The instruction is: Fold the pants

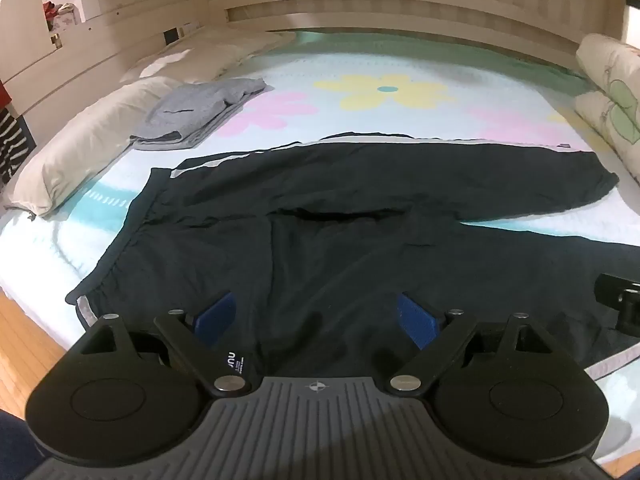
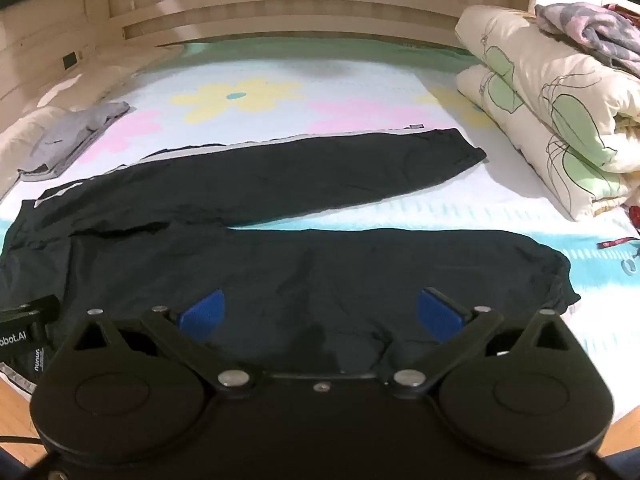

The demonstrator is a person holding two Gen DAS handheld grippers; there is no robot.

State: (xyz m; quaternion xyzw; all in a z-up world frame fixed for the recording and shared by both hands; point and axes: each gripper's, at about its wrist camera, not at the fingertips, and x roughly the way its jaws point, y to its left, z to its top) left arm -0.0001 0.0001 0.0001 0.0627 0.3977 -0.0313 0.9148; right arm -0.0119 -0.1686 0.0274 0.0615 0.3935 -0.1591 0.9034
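Black pants (image 1: 320, 208) with a white side stripe lie flat on the flowered bed sheet (image 1: 384, 92), waistband to the left, both legs spread to the right. They also show in the right wrist view (image 2: 304, 256). My left gripper (image 1: 316, 316) is open, its blue pads (image 1: 216, 316) hovering over the near hip area by the near edge. My right gripper (image 2: 320, 314) is open over the near leg, blue pads (image 2: 440, 314) apart and holding nothing. The right gripper's body shows at the right edge of the left wrist view (image 1: 620, 304).
A folded grey garment (image 1: 196, 116) lies at the back left beside white pillows (image 1: 84, 152). A rolled floral quilt (image 2: 552, 120) sits on the right. A wooden headboard (image 1: 360, 8) runs along the back. The wooden floor (image 1: 20, 340) shows below the bed edge.
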